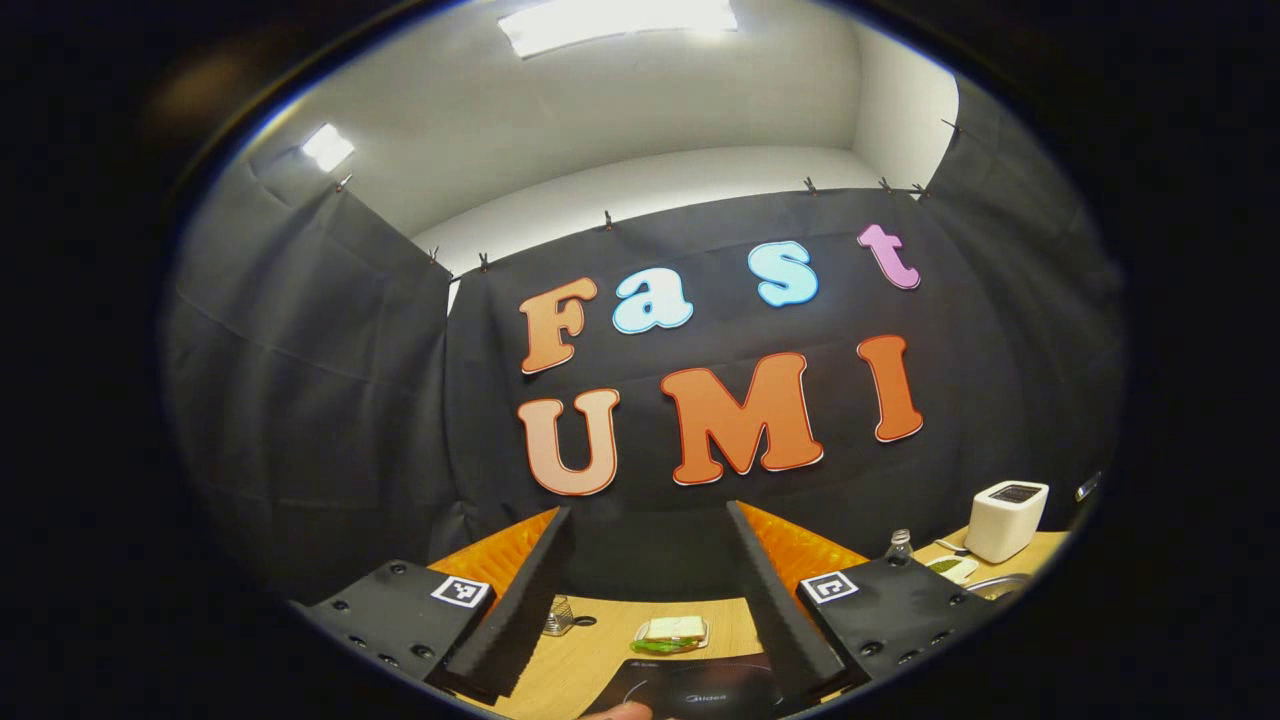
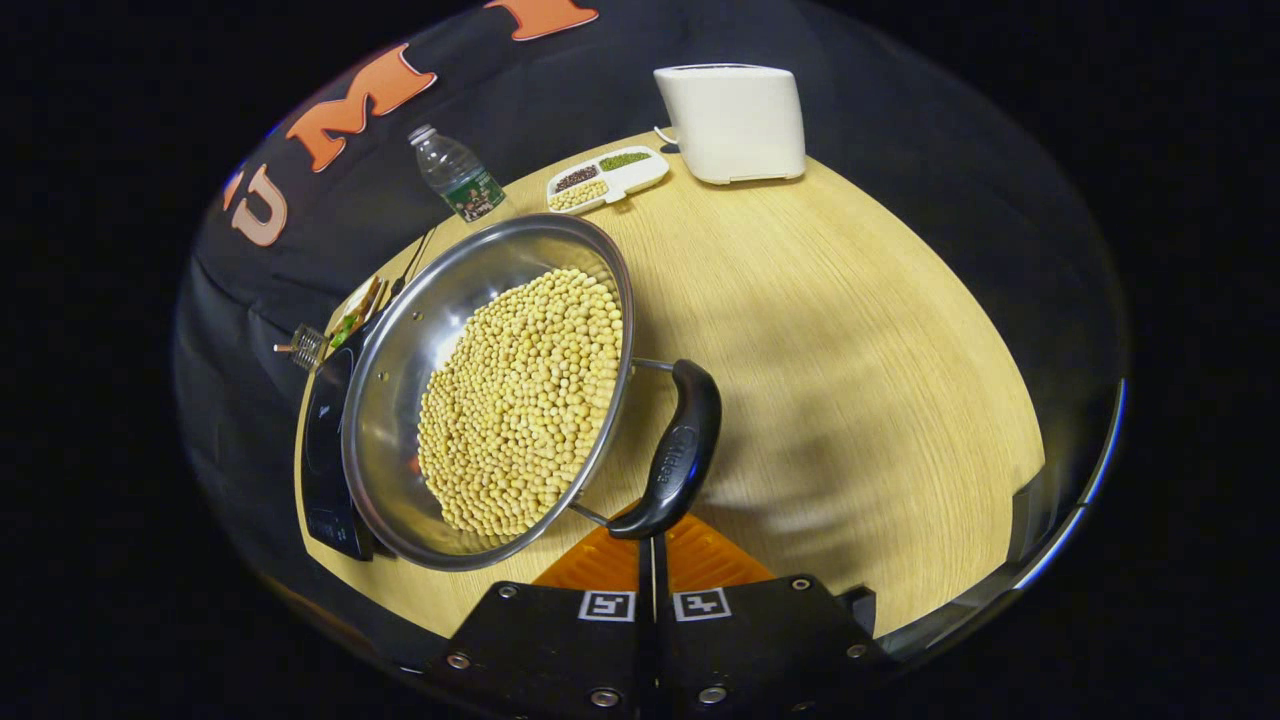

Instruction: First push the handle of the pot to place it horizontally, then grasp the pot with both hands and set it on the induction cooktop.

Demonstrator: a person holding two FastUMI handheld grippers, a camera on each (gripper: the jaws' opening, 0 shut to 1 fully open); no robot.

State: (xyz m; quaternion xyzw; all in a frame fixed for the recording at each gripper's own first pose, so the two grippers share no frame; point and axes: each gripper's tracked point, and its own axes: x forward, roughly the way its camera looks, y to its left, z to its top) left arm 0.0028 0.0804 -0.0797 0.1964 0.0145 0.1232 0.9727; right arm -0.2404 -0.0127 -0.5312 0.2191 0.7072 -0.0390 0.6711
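While right tool point(image 2: 655, 545) clenched by pot point(image 2: 490, 390) handle point(image 2: 672, 450), left tool point(image 1: 650, 600) released.

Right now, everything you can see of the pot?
The pot is a wide, shallow pan of shiny steel, filled with pale yellow beans. A black loop handle stands off its near rim on two metal rods. The right gripper, fingers closed together, meets the handle's lower end. The pot's far side overlaps the black induction cooktop on the wooden table; I cannot tell whether it is lifted or resting.
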